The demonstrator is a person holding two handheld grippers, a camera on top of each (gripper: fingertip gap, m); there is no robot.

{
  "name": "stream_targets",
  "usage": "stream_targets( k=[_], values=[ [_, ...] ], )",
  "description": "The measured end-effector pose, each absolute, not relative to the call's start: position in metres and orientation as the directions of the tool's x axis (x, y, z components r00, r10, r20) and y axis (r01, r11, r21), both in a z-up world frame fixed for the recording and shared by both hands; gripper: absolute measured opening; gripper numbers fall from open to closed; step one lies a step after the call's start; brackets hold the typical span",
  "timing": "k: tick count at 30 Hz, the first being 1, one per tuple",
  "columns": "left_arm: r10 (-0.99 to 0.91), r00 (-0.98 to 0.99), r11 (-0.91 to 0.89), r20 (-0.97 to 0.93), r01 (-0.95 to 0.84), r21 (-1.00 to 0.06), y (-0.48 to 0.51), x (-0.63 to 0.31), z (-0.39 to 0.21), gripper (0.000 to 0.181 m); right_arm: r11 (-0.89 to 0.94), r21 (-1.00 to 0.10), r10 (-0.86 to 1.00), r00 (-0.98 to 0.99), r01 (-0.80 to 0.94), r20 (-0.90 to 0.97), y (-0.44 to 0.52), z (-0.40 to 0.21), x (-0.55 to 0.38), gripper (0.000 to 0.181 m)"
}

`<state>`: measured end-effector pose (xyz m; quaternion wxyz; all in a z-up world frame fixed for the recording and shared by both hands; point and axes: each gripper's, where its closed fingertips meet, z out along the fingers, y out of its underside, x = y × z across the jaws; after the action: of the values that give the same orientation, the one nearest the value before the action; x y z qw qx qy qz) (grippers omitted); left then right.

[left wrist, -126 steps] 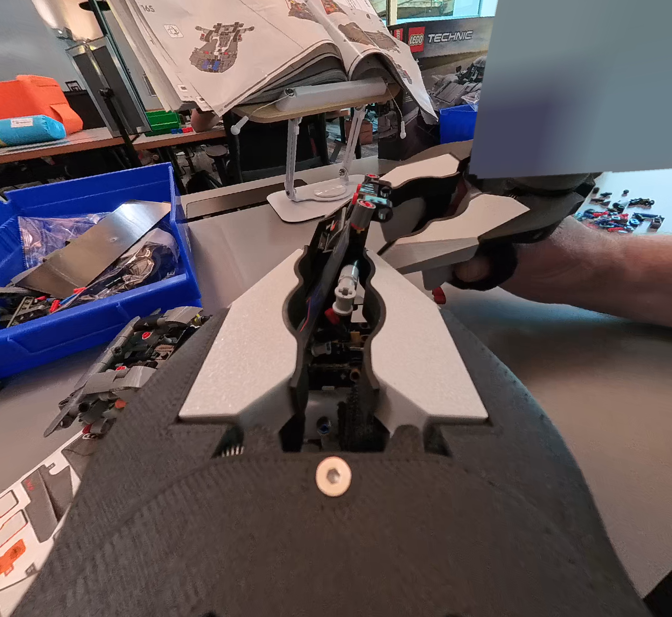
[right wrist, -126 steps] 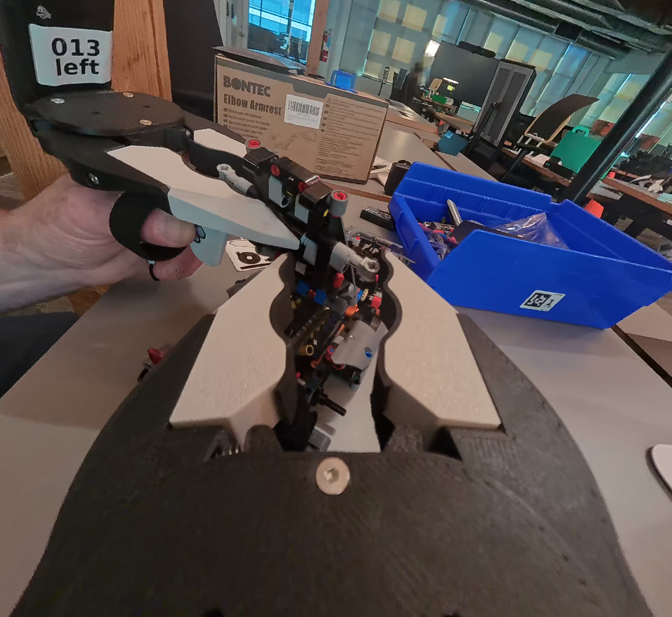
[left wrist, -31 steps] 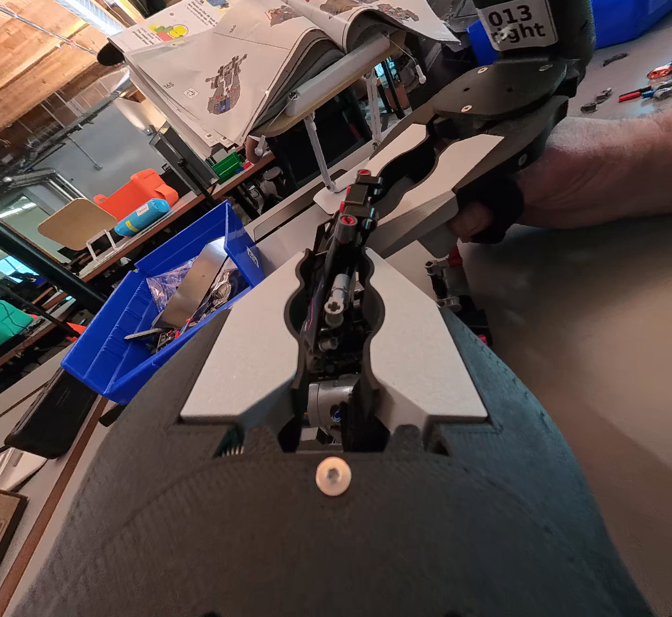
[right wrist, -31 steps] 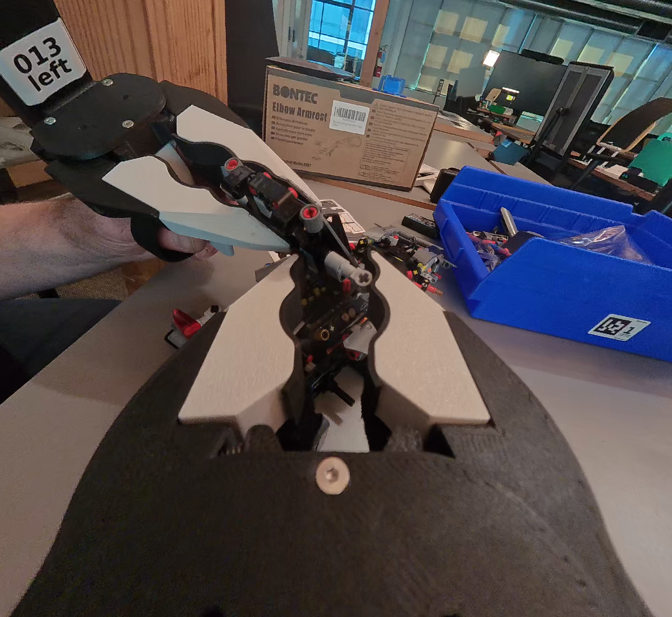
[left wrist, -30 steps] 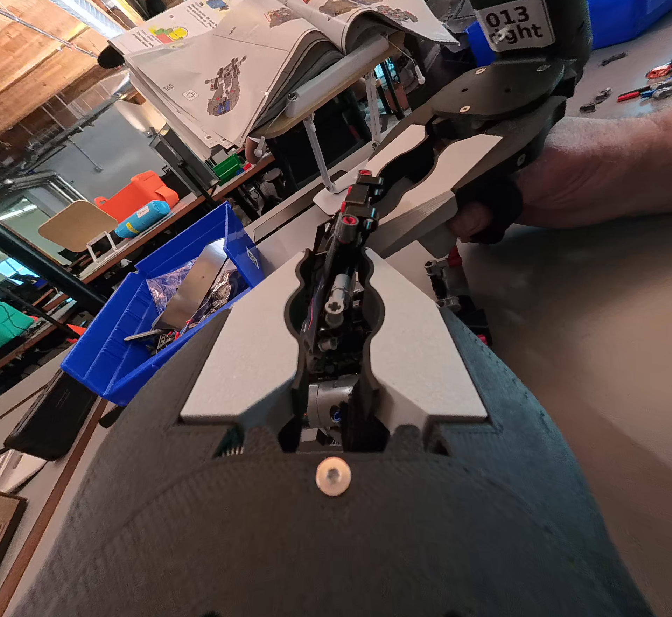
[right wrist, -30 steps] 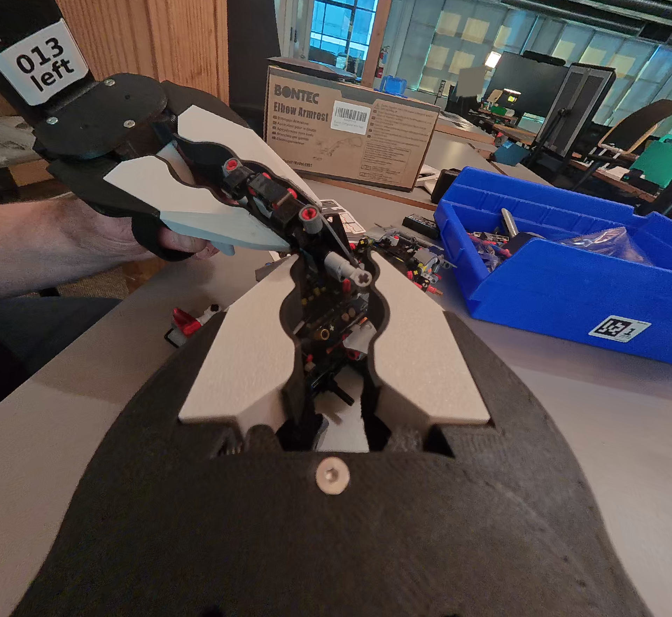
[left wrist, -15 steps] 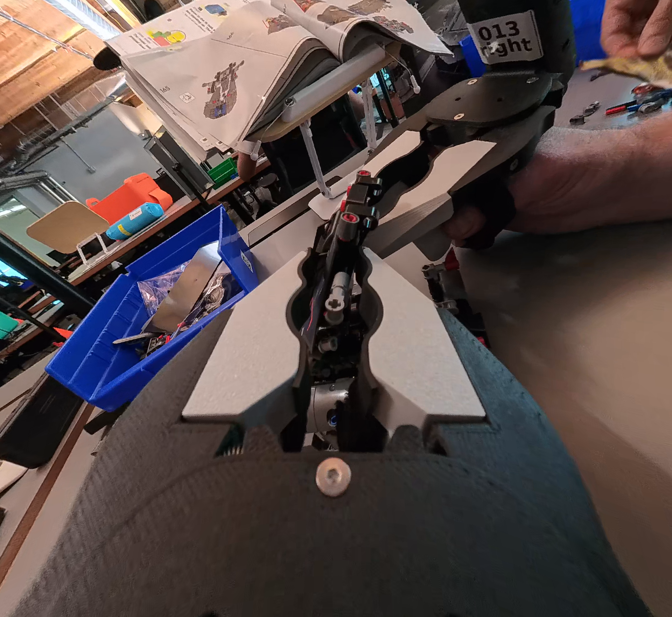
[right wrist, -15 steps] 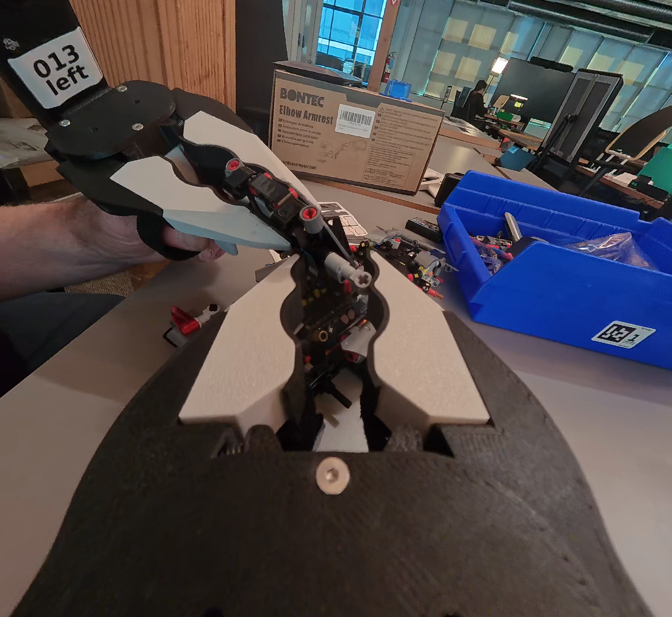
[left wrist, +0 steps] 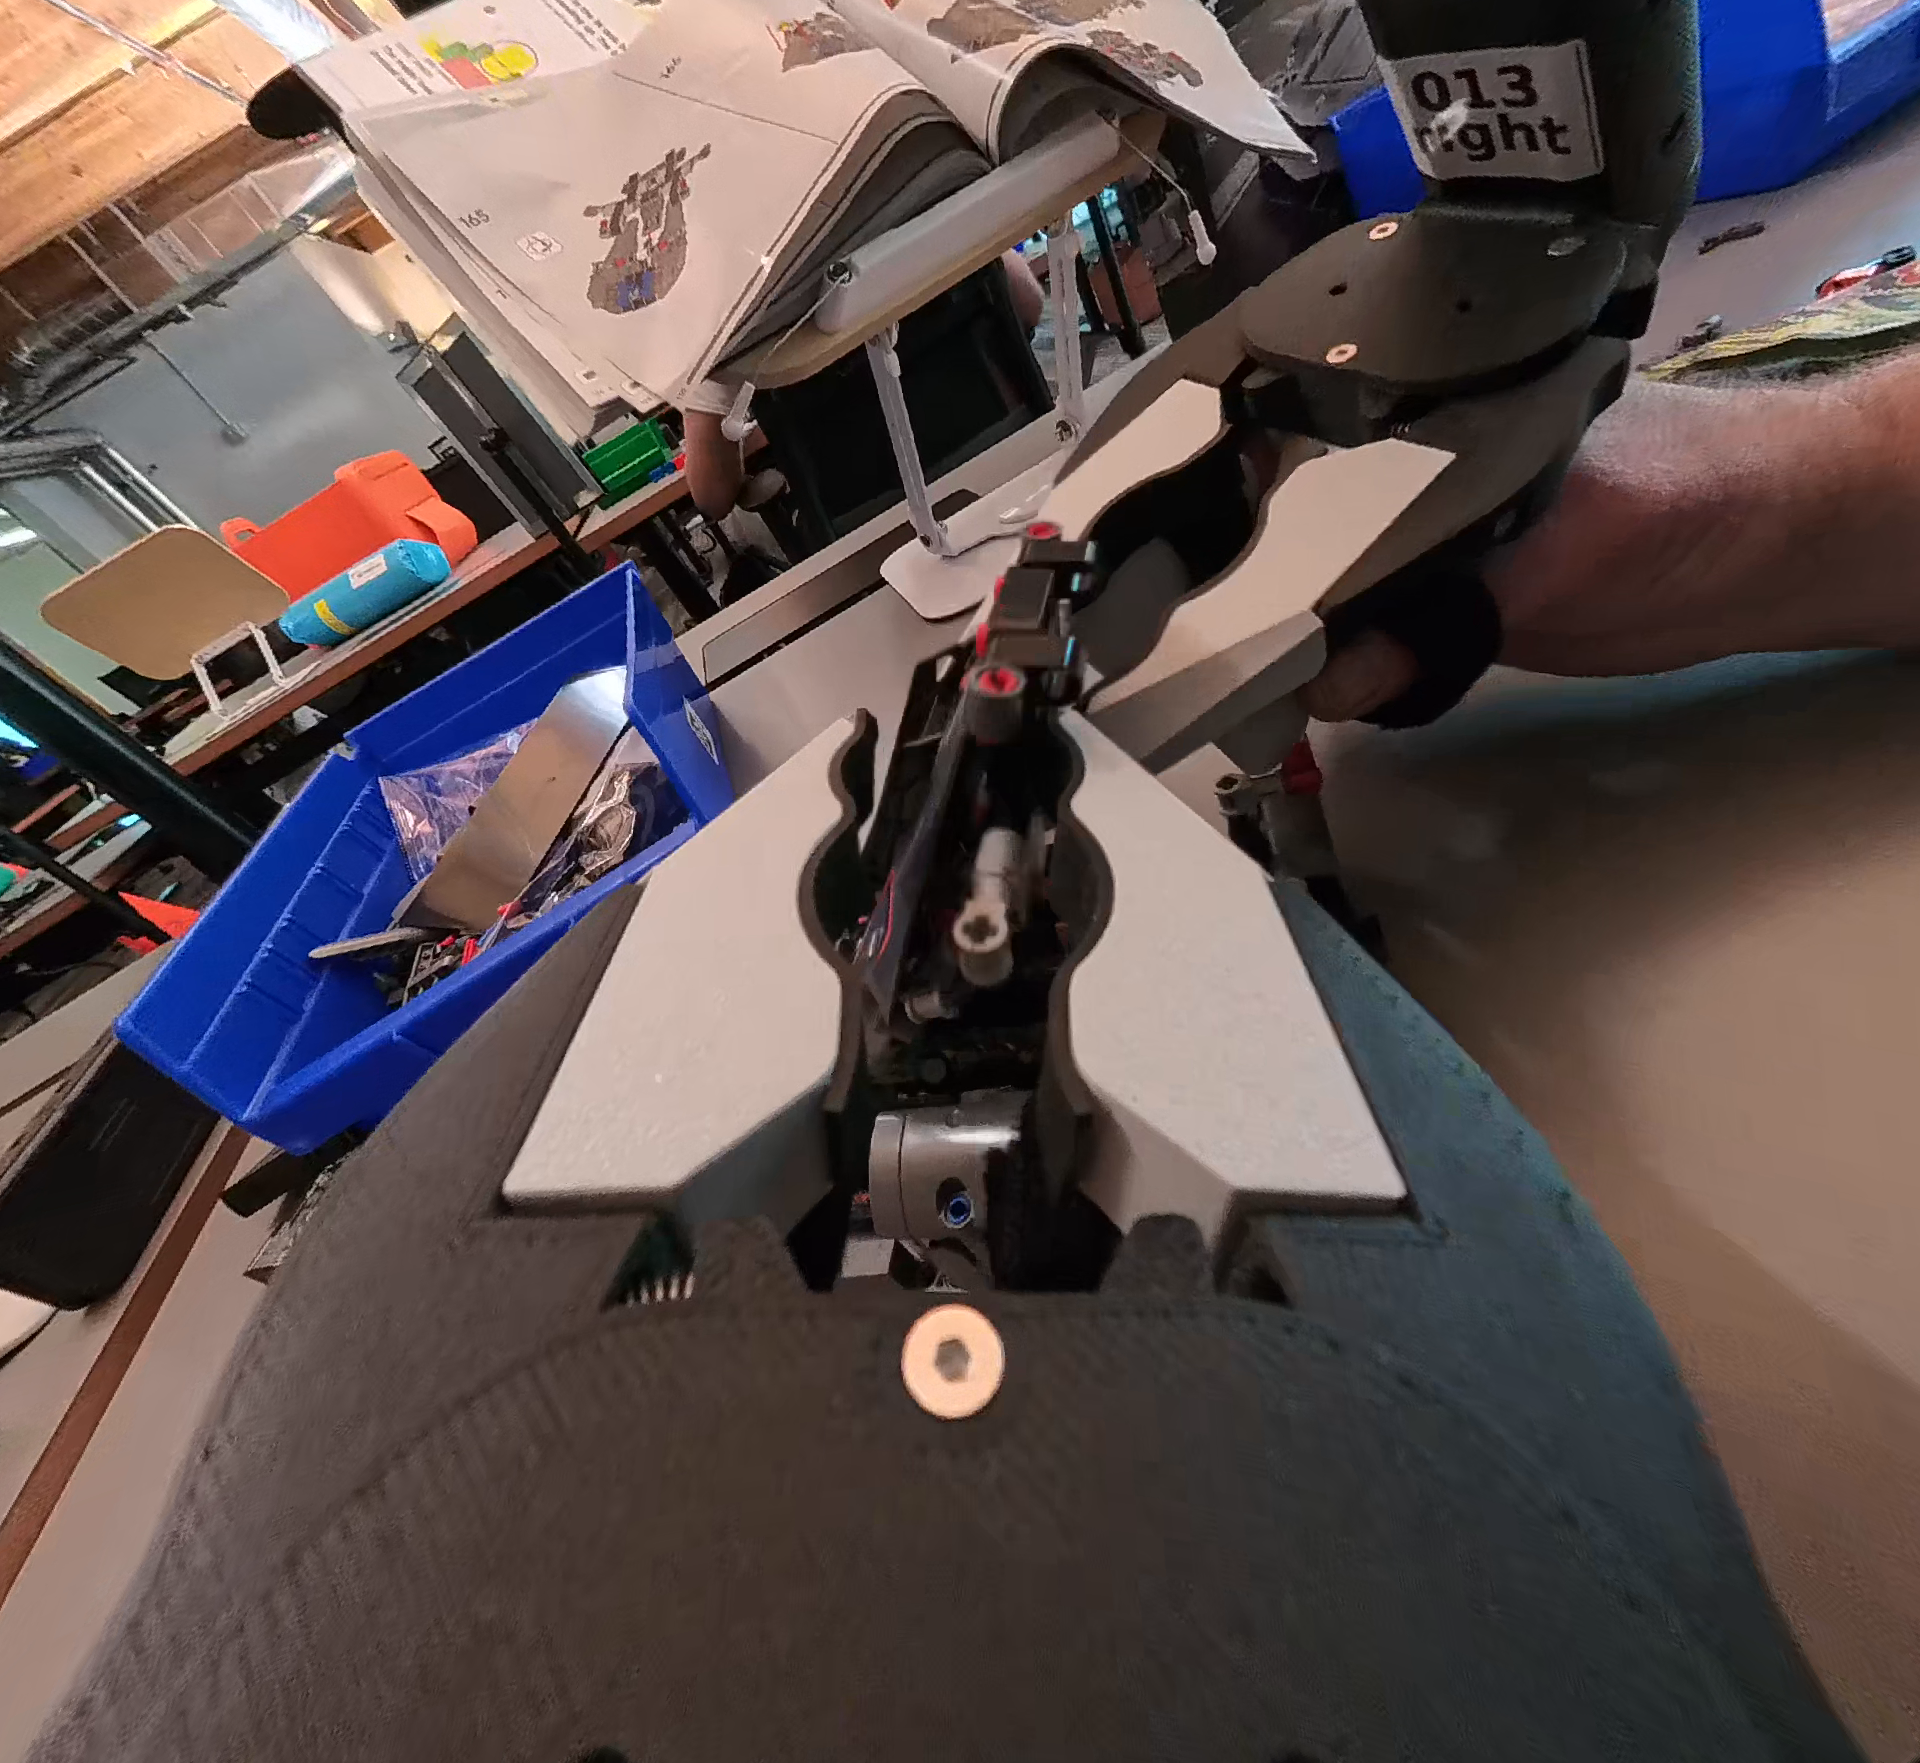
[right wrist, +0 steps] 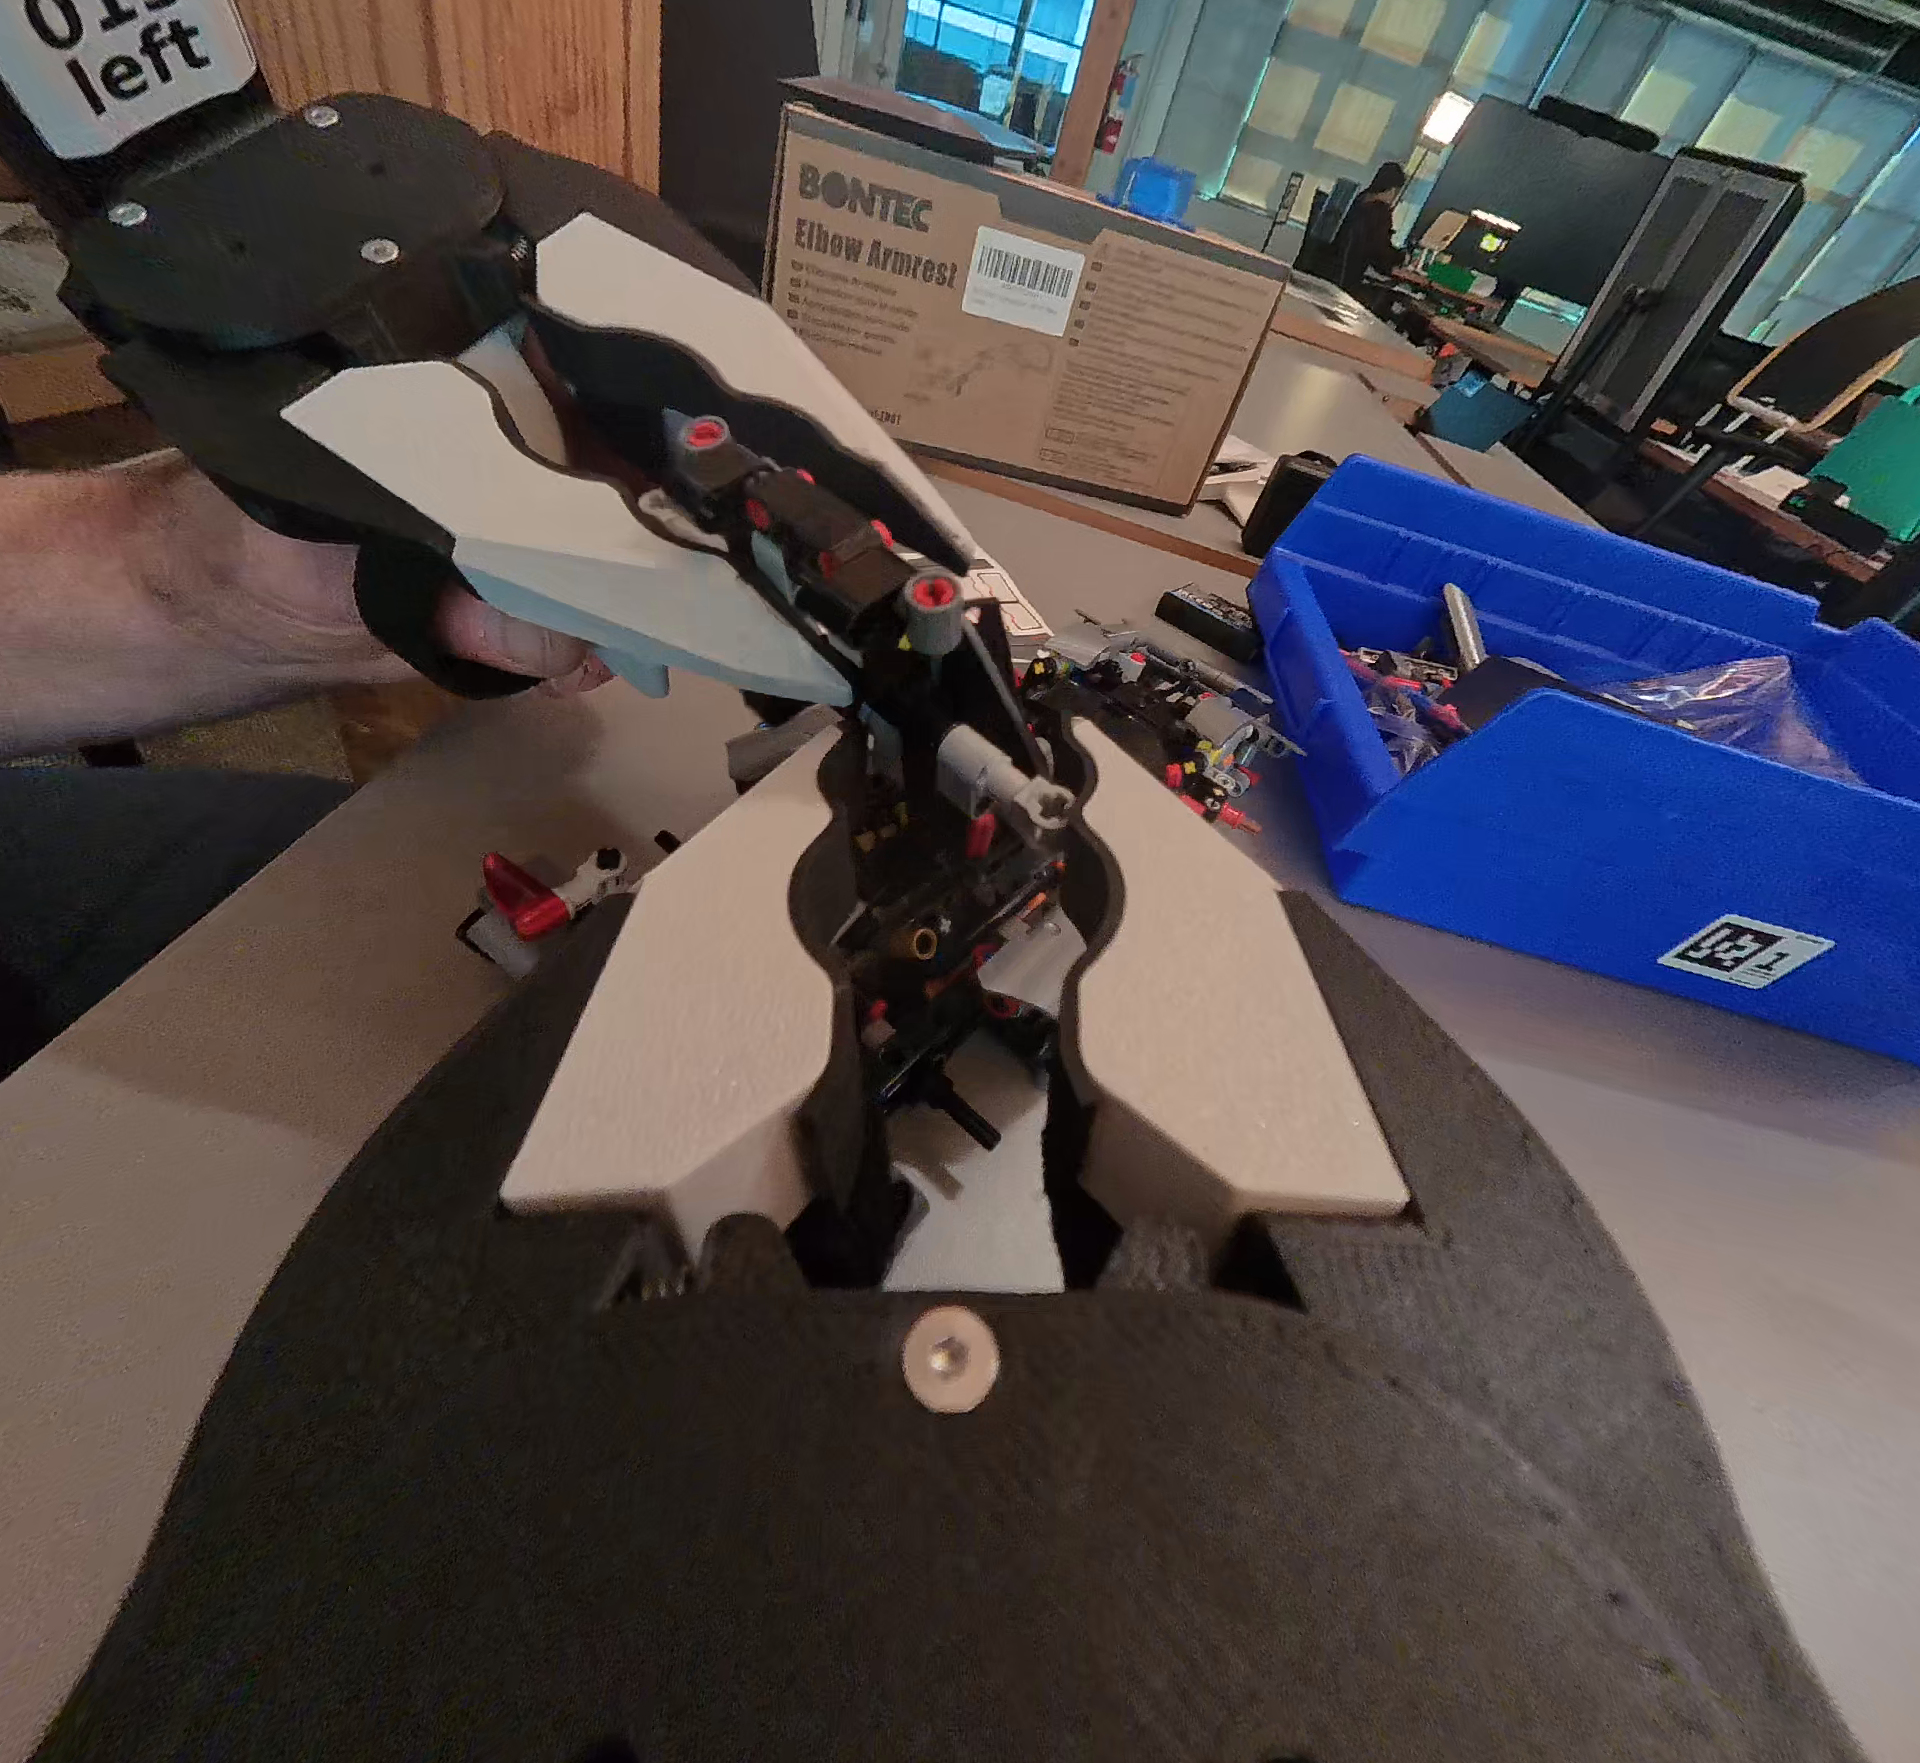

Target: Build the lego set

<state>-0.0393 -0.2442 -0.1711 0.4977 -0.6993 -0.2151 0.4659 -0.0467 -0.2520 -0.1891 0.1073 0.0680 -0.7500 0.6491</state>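
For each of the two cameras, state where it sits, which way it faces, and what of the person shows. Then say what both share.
Left wrist view: sits on the left claw, looking along its fingers toward the open instruction book on its stand and a blue bin; the right claw and the hand holding it show.
Right wrist view: sits on the right claw, facing a cardboard box and a blue bin; the left claw and its hand show.
Shared: the lego model, gripped by both claws above the table.
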Motion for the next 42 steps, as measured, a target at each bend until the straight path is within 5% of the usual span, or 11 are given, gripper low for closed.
stream_targets(
  k=[23,33,42],
  values=[
    [0.761,0.432,-0.493,-0.484,-0.101,-0.864,-0.229,-0.032,-0.170,0.025,0.329,-0.912,0.035,-0.962,-0.244,0.270,-0.222,-0.204,-0.039,0.041],
    [0.778,0.397,-0.497,-0.488,-0.086,-0.863,-0.237,-0.033,-0.170,0.025,0.367,-0.887,-0.007,-0.954,-0.281,0.300,-0.224,-0.211,-0.032,0.017],
    [0.785,0.399,-0.495,-0.474,-0.056,-0.867,-0.246,-0.004,-0.169,0.036,0.375,-0.849,-0.076,-0.925,-0.372,0.371,-0.219,-0.209,-0.018,0.011]
  ],
)
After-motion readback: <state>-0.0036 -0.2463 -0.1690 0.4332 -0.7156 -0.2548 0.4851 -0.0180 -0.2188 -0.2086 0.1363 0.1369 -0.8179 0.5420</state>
